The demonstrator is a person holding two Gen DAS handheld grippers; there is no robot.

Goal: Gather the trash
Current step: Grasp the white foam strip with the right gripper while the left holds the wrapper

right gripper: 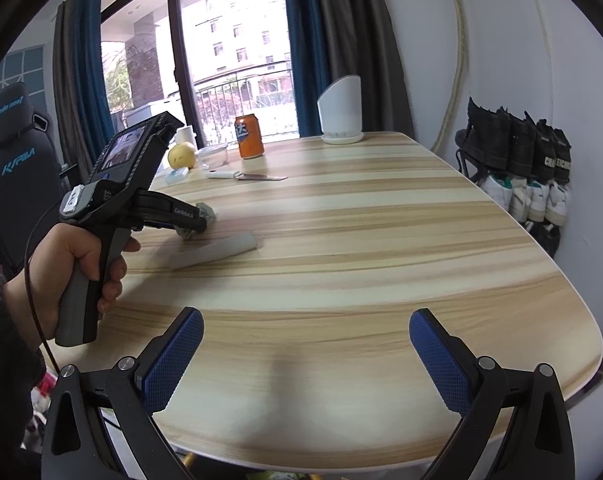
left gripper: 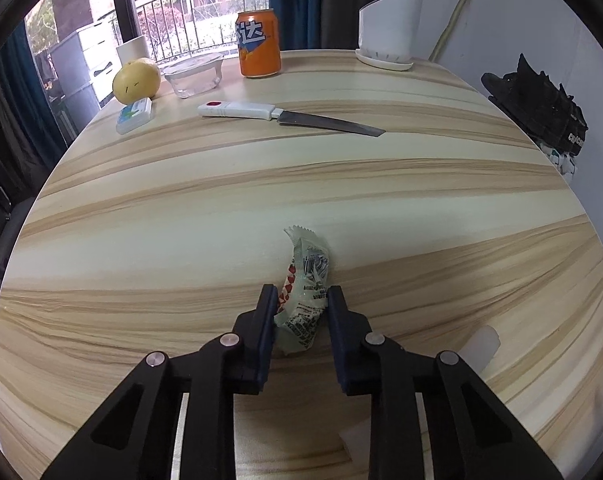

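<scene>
A crumpled white snack wrapper (left gripper: 306, 288) with red and black print lies on the wooden table (left gripper: 181, 216). My left gripper (left gripper: 301, 300) has its jaws on both sides of the wrapper's near end, touching it. In the right wrist view the left gripper (right gripper: 199, 222) is low over the table with the wrapper (right gripper: 205, 212) between its fingers. My right gripper (right gripper: 306, 344) is wide open and empty above the table's near edge. A white plastic strip (right gripper: 215, 250) lies just right of the left gripper; it also shows in the left wrist view (left gripper: 481, 346).
At the far side stand an orange soda can (left gripper: 259, 44), a yellow fruit (left gripper: 136, 80), a clear container (left gripper: 193, 74), a small white box (left gripper: 134, 115), a white-handled knife (left gripper: 285, 116) and a white holder (left gripper: 389, 32). Shoes (right gripper: 521, 168) sit right of the table.
</scene>
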